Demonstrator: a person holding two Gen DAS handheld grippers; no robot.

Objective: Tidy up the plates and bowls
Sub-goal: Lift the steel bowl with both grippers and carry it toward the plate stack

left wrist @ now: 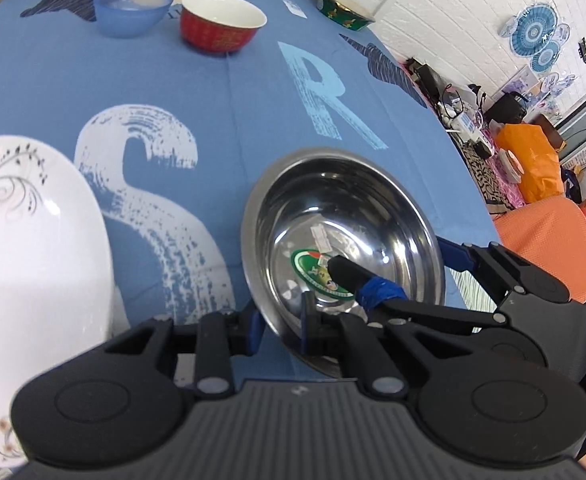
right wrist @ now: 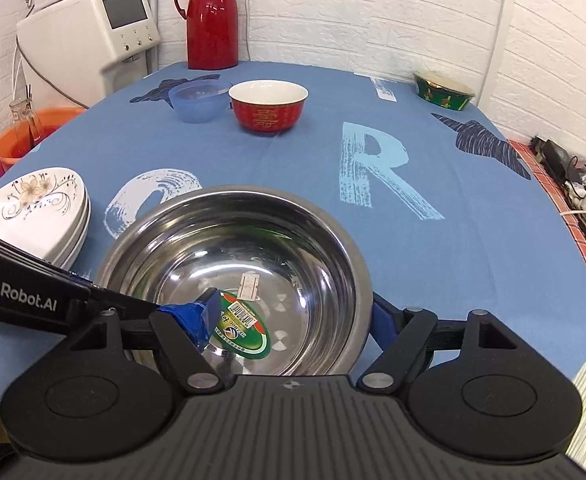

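A steel bowl (left wrist: 345,216) (right wrist: 237,248) with a green sticker inside is near the front of the blue tablecloth. My left gripper (left wrist: 281,326) (right wrist: 93,290) is shut on its near-left rim. My right gripper (right wrist: 297,312) (left wrist: 393,258) is open and straddles the bowl's right wall, with the blue-taped finger (right wrist: 203,310) inside and the other finger outside. A stack of white floral plates (left wrist: 33,240) (right wrist: 41,208) lies to the left. Farther back stand a blue plastic bowl (right wrist: 199,100) (left wrist: 131,10), a red bowl (right wrist: 268,108) (left wrist: 221,22) and a green bowl (right wrist: 443,90) (left wrist: 345,12).
A red thermos jug (right wrist: 211,16) and a white water dispenser (right wrist: 105,28) stand at the back left against the brick wall. An orange basin (right wrist: 21,136) sits off the table's left edge. An orange chair (left wrist: 549,240) and floor clutter lie to the right.
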